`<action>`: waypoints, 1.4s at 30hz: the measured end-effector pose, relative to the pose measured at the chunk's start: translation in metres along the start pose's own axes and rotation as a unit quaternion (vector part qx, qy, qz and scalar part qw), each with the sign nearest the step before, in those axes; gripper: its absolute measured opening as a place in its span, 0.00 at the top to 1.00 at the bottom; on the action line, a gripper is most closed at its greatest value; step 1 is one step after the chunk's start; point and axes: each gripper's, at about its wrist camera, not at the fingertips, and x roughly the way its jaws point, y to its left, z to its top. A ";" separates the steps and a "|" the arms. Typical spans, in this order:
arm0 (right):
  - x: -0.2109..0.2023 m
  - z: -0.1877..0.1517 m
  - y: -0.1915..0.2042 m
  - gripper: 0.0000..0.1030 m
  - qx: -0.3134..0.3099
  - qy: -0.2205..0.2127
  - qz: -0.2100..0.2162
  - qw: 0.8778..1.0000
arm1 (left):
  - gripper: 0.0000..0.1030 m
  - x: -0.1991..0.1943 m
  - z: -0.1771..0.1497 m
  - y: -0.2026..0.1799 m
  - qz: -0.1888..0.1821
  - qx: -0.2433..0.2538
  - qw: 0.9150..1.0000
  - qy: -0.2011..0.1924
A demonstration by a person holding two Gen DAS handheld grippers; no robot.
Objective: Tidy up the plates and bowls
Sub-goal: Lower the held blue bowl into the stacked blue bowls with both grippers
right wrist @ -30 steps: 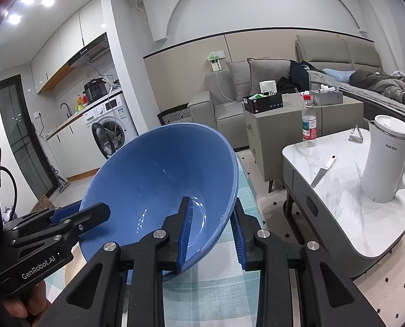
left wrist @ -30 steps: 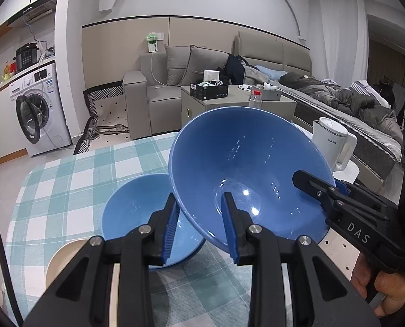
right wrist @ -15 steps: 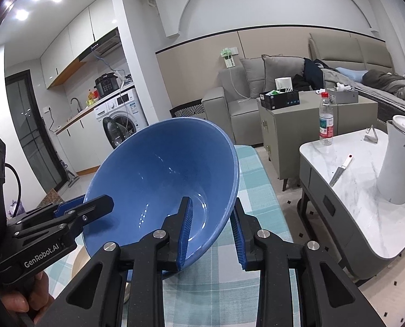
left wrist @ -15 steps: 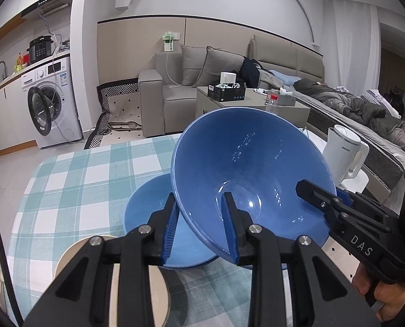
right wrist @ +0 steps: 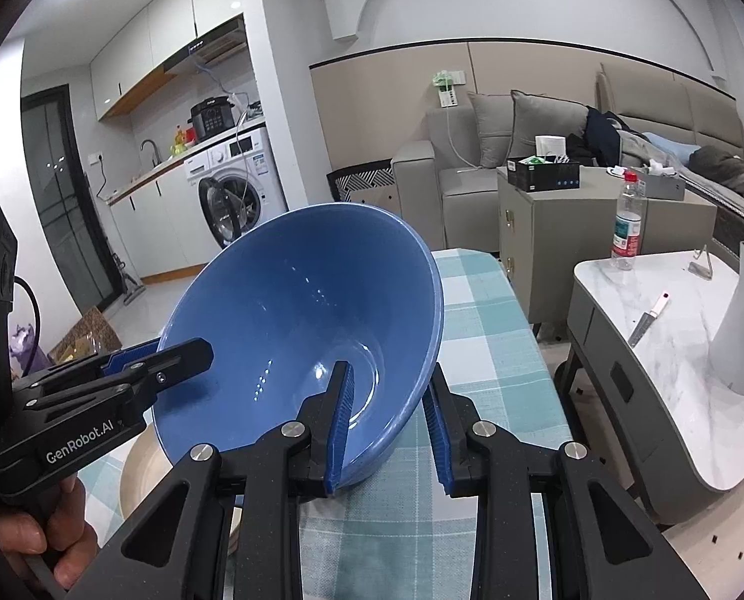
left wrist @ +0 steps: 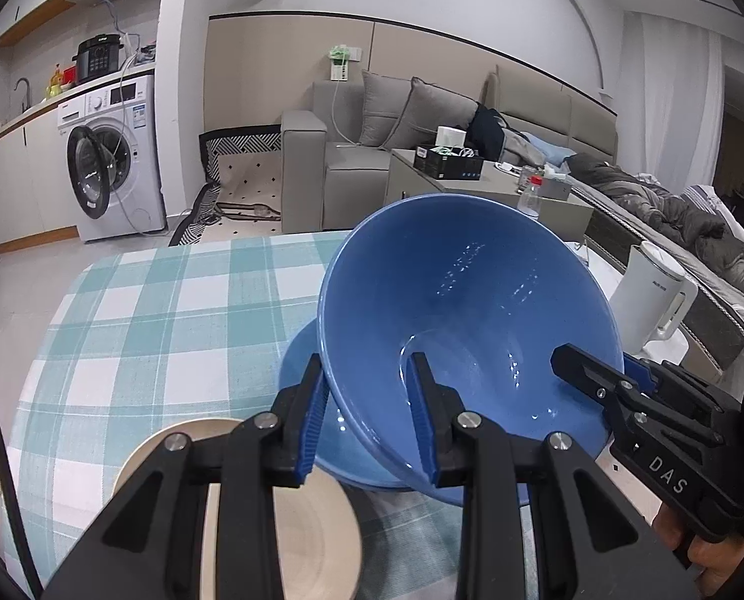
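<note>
Stacking looks partly done to us: we carry the large blue bowl (left wrist: 472, 330) tilted just above a second blue bowl (left wrist: 301, 365) resting on the checked tabletop (left wrist: 171, 310), a beige plate (left wrist: 291, 525) beside it. Left tool (left wrist: 369, 420) and right tool (right wrist: 389, 425) each clamp opposite rim edges; nesting and release remain.

White walls, grey sofa (left wrist: 372, 150) – washing machine (left wrist: 109, 160) beside kitchen counter

tilted blue bowl (left wrist: 472, 310) (glossy) above second blue bowl (left wrist: 301, 365)
</note>
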 end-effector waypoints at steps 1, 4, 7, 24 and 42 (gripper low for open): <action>0.004 0.000 0.003 0.73 -0.002 0.003 0.002 1.000 | 0.71 0.001 -0.001 0.004 0.001 -0.004 1.000 0.001; 0.015 0.002 0.007 0.73 -0.008 0.010 0.005 1.000 | 0.71 0.005 -0.002 0.012 0.007 -0.010 1.000 0.003; 0.023 0.003 0.014 0.73 -0.015 0.016 0.007 1.000 | 0.71 0.009 -0.002 0.018 0.012 -0.015 1.000 0.006; 0.059 -0.010 0.017 0.73 -0.029 0.056 -0.007 0.998 | 0.71 0.036 -0.010 0.030 0.023 -0.019 0.999 0.040; 0.065 -0.015 0.020 0.66 -0.045 0.054 -0.015 0.997 | 0.69 0.058 -0.022 0.035 0.032 -0.009 0.997 0.072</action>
